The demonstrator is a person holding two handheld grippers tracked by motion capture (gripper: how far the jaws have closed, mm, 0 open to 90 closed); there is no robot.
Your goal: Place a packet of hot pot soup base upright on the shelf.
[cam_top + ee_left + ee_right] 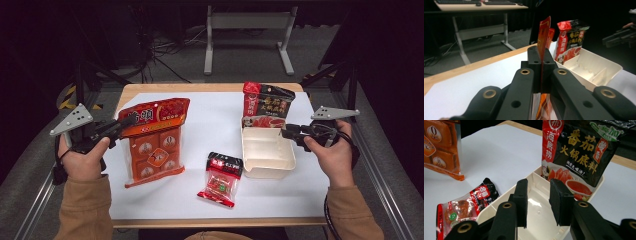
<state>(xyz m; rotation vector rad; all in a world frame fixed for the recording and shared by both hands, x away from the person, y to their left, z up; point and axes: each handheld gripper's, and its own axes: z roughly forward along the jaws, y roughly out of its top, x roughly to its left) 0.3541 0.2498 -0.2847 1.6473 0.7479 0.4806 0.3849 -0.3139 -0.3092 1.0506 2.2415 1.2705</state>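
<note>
The left tool (pixel 124 123) is clamped shut on the top edge of the orange snack pack (pixel 155 145), which hangs from it at the tabletop's (pixel 215 125) left side, long axis running top to bottom, header toward the far edge. The white tray (pixel 266 152) lies well to its right, so the pack must travel rightward. The right tool (pixel 286 132) is nearer that tray (hovering at its rim, jaws partly open, holding nothing), beside the tomato soup-base pouch (pixel 266 102).

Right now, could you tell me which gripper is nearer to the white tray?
Right. The right gripper hovers at the white tray's right rim, while the left gripper is across the table, clamped on the orange packet.
</note>
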